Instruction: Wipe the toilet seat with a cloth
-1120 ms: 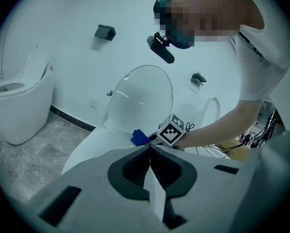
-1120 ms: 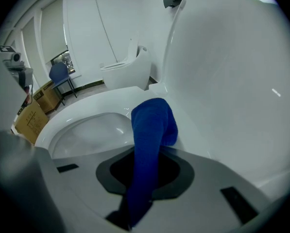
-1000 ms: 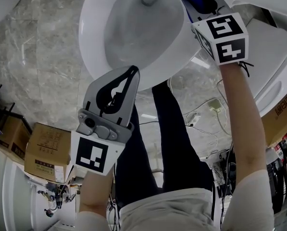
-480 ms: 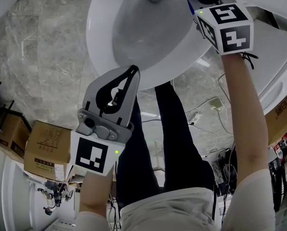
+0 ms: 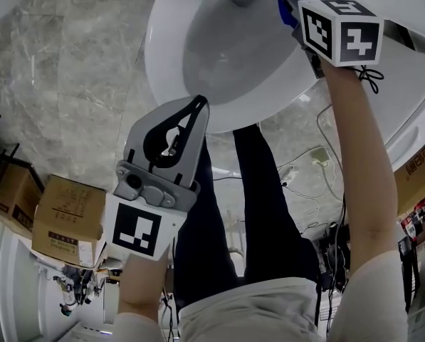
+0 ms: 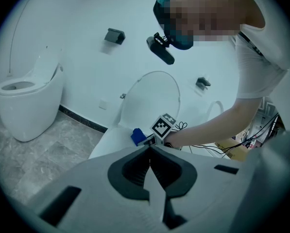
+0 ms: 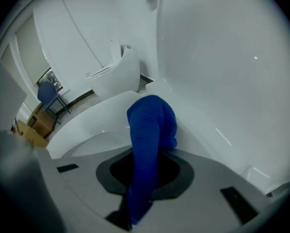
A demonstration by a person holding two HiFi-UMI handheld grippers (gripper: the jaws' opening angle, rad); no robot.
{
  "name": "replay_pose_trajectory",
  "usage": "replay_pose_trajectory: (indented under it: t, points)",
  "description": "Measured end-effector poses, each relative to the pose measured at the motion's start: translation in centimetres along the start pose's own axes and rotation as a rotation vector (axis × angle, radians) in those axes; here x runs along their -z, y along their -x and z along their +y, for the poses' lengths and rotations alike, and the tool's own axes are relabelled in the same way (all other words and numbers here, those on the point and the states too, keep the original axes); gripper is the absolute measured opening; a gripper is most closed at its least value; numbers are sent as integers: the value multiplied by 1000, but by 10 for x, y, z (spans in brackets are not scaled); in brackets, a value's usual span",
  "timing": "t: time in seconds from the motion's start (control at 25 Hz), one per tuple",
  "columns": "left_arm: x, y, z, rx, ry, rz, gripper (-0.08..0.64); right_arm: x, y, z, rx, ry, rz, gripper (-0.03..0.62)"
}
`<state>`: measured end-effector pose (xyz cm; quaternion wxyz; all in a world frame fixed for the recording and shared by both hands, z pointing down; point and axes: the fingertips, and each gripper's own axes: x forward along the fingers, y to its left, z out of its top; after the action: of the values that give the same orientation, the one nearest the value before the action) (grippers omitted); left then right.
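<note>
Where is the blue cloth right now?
In the right gripper view, the blue cloth is pinched in the right hand-held gripper, resting on the back of the toilet seat, beside the raised lid.

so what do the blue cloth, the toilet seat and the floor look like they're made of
Blue cloth: soft matte fabric, possibly microfibre; it bunches and folds limply.
Toilet seat: glossy white hard plastic or ceramic, the look does not settle which; it is smooth with an even sheen.
Floor: polished grey stone or stone-look tile; it shows pale veins and bright reflections.
</note>
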<state>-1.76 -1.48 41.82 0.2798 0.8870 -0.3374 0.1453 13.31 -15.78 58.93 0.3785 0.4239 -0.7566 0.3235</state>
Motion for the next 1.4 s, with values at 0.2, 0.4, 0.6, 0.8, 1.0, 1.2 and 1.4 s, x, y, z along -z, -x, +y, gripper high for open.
replay_pose_trajectory:
  t: [0.2, 0.4, 0.6, 0.8, 1.0, 1.2, 1.4]
  points:
    - [0, 15, 8, -4, 10, -5, 5, -1, -13, 15, 48, 123, 34, 57]
    - [-2, 18, 10, -6, 2, -9, 5, 2, -10, 9, 68, 79, 30, 57]
    - [-7, 22, 15, -25, 6, -28, 5, 1, -9, 8, 72, 63, 23, 57]
    - [-9, 22, 16, -27, -3, -33, 5, -3, -6, 9, 83, 61, -4, 57]
    - [-10, 24, 16, -35, -4, -34, 5, -10, 6, 17, 85, 53, -70, 57]
    - [-17, 24, 15, -36, -20, -47, 5, -18, 29, 33, 50, 50, -184, 57]
    - [-16, 26, 13, -45, -37, -49, 5, -23, 65, 62, -7, 33, -347, 57]
